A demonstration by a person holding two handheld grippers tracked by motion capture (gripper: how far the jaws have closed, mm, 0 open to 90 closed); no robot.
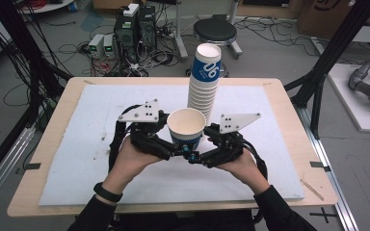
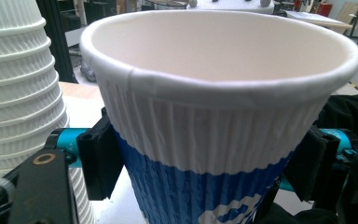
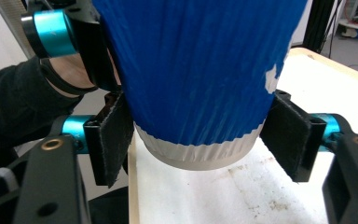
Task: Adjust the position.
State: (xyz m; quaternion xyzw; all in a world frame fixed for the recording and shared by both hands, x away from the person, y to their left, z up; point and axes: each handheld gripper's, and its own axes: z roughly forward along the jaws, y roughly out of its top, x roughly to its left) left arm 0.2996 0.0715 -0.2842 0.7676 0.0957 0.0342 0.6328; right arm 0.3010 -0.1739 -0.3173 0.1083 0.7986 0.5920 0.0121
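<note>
While both hands hold their tools near the front of the table, a single paper cup [image 1: 186, 126] sits upright between them, lifted a little above the white mat [image 1: 86, 144]. The cup is white at the top and blue lower down, and you can see right into its empty inside from the high view. The left gripper [image 1: 173, 144] has its two black pads pinching the cup, one on each side, just where the white part meets the blue part; in the left gripper view the pads [image 2: 100, 158] press against the ridged wall. The right gripper [image 1: 203, 144] holds the same cup lower down. In the right gripper view its pads [image 3: 109, 140] touch the blue wall close to the cup's white bottom edge, and the bottom of the cup hangs above the mat without touching it. The left tool's blue knob and pad show behind the cup there too. Just behind the held cup stands a tall stack of cups [image 1: 204, 82], with a blue cup on top and many white rims below. The stack is close to the held cup but apart from it. The mat lies on a wooden table [image 1: 289, 125]. A black stool [image 1: 215, 31] stands on the floor past the table.
</note>
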